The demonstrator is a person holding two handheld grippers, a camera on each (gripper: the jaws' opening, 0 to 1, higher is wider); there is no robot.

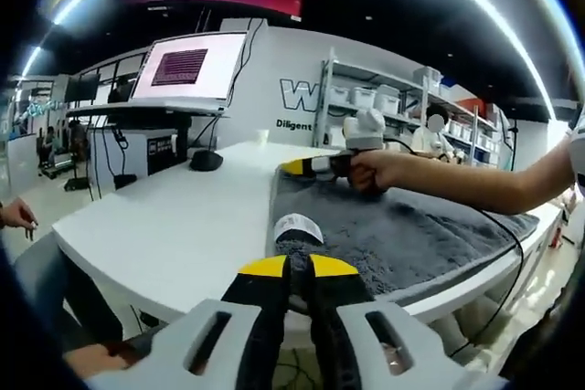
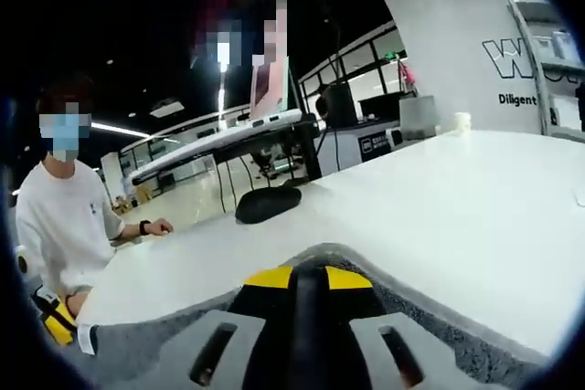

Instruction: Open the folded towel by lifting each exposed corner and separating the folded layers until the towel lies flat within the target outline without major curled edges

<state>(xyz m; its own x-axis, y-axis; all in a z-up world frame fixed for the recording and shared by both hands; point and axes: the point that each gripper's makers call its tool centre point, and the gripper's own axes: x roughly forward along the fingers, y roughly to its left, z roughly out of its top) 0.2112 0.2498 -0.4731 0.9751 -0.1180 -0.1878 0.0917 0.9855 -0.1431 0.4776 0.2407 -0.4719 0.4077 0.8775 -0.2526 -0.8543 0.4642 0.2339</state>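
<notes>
Both tongs are clenched on the gray towel [image 1: 402,235]: my left tongs [image 1: 299,267] pinch its near edge beside a white label [image 1: 298,226], my right tongs [image 2: 309,278] its far corner on the white surface [image 1: 183,216]. If I pull unevenly, I judge a corner could slip free and the edge curl back.

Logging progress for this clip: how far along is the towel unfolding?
Done: the grey towel looks largely spread across the white table. In hand: the left gripper is shut on the near corner, the right gripper on the far corner. Left: setting the corners down flat; the near edge hangs over the table edge. No target outline can be made out.
</notes>
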